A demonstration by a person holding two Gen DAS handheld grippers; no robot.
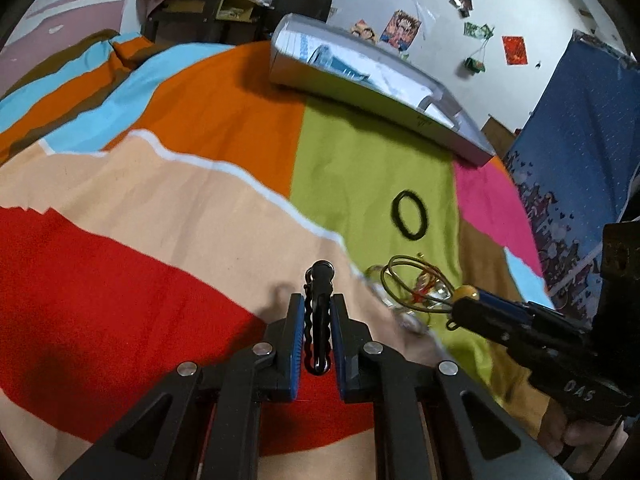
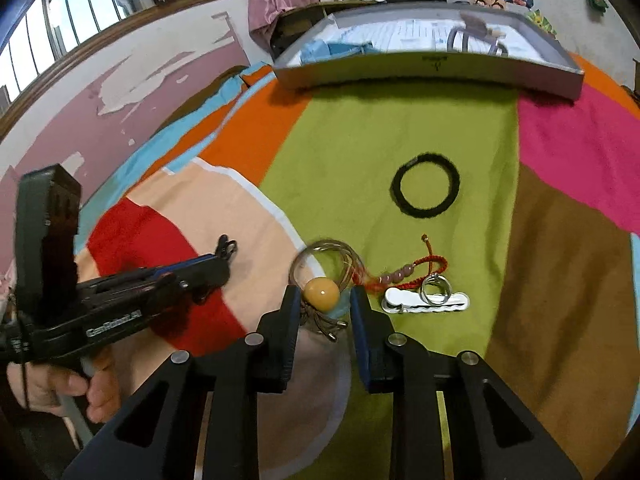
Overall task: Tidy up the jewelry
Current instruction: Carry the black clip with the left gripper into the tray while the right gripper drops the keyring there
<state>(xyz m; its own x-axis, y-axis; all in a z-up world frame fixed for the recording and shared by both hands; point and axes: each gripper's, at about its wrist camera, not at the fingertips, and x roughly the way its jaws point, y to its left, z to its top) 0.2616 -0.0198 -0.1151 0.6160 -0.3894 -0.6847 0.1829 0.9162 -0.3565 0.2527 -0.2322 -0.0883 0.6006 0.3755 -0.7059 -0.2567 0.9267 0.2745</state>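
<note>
Left tongs clamp a wavy black hair clip; right tongs pinch a glossy yellow bead on looped wire. Only the right view shows the silver clip.

Matt cloth bedspread, glossy yellow bead, shiny metal clip, fuzzy hair band

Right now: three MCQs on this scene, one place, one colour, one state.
1. The black hair tie lies on which patch of the blanket?
A. red
B. green
C. pink

2. What colour is the bead between the right gripper's fingers?
A. yellow
B. blue
C. white

3. What is the left gripper doing?
A. standing wide open and empty
B. gripping the silver clip
C. shut on a black clip

Answers:
1 B, green cloth shows all round the tie.
2 A, the round bead on the wire hoops is yellow.
3 C, the left wrist view shows both pads pressed against the black clip.
</note>
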